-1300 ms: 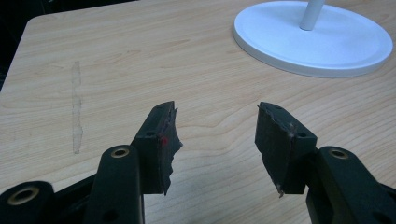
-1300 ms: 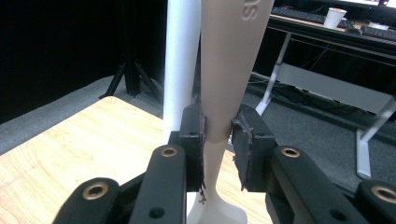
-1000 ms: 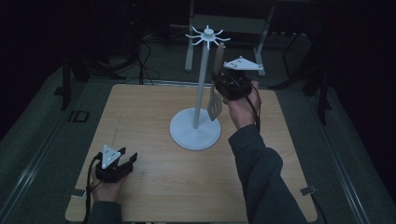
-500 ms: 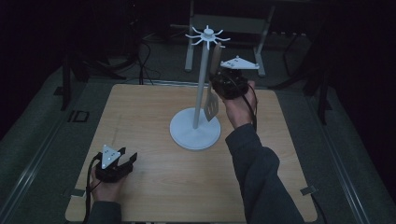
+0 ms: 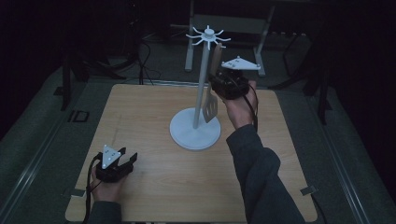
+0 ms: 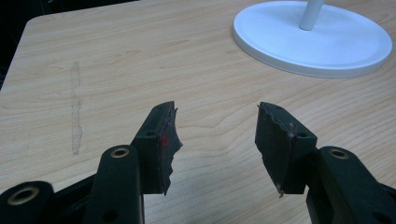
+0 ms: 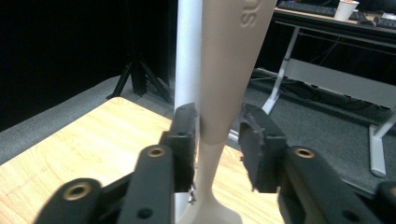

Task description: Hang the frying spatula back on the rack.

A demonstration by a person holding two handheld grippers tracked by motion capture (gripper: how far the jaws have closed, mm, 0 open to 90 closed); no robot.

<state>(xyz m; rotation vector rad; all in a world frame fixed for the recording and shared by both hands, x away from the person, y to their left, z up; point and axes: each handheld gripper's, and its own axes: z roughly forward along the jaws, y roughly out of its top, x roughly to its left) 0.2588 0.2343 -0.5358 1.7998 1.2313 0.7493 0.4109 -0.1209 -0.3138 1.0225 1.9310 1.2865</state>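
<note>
A white hook stand point(image 5: 201, 88) rises from a round base point(image 5: 195, 135) on the wooden table point(image 5: 149, 112). A beige spatula point(image 5: 211, 106) hangs from its top hooks beside the pole. My right gripper point(image 5: 215, 83) sits at the spatula's handle. Its jaws have just been opening: in the right gripper view the handle point(image 7: 229, 60) stands between them, with a gap at the right pad, so the right gripper point(image 7: 217, 126) is open. My left gripper point(image 5: 128, 157) rests low at the front left, open and empty point(image 6: 215, 126), pointing at the stand's base point(image 6: 313, 42).
The stand's pole point(image 7: 187, 51) runs just behind the spatula. Beyond the table's far edge stand a metal desk frame point(image 5: 224, 28) and dark tripod legs point(image 5: 70, 79) on grey carpet. Bare wood lies between the left gripper and the base.
Both hands stay where they were. The spatula hangs in the same spot by the pole.
</note>
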